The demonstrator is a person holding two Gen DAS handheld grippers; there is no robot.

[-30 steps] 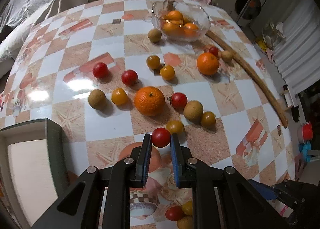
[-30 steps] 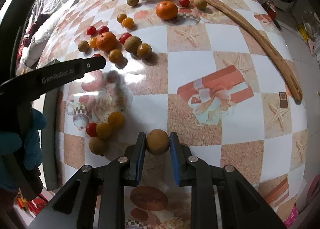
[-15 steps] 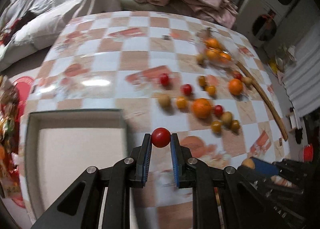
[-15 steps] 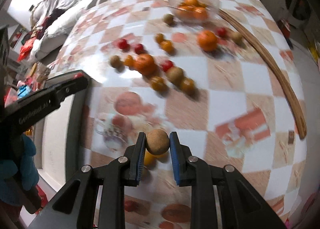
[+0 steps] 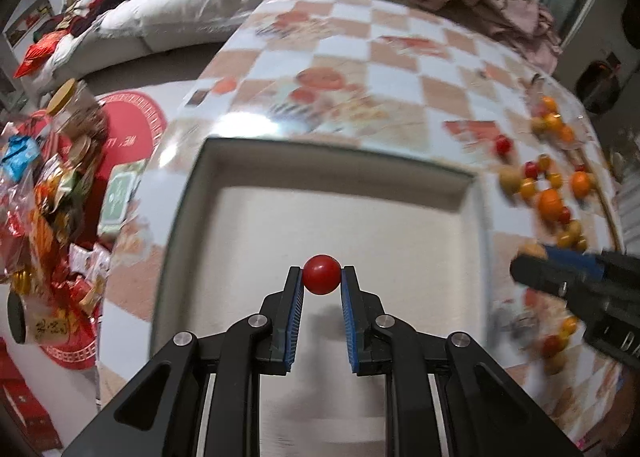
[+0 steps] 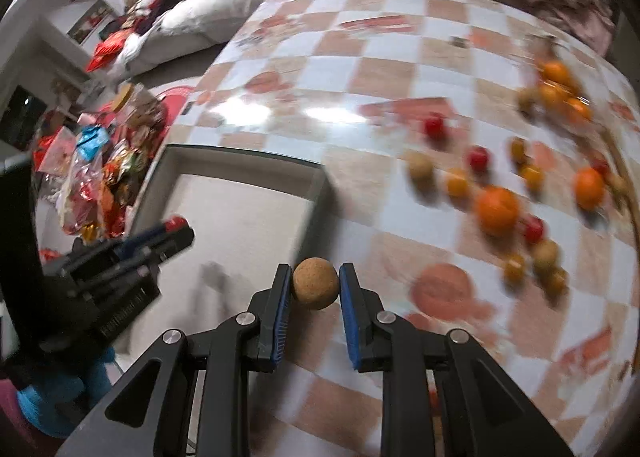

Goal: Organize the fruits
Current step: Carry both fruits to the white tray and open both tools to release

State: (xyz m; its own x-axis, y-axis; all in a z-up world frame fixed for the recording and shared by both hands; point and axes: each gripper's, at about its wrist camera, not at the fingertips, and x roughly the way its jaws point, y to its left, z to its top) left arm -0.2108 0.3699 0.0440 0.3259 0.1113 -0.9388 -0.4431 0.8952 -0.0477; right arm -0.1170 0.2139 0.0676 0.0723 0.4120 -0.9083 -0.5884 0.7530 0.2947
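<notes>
Around me the checkered table [image 5: 400, 69] is crowded on its far right side with loose fruit [image 6: 496, 209], all blurred: oranges, small red and yellow tomatoes, tan round ones. A white tray [image 5: 192, 217] sits on the near left part, its floor bare, and nothing blocks the way into it. Snack packets [image 5: 44, 193] are heaped on the floor off the left edge. My left gripper [image 5: 321, 277] is clamped on a red tomato [image 5: 321, 274] above the tray's floor. My right gripper [image 6: 315, 284] pinches a tan fruit [image 6: 315, 283] over the tray's right wall. A second ago both hung over the scattered fruit, with the tray only at the edge of view; now the tray fills the middle and the fruit has slid off to the right.
</notes>
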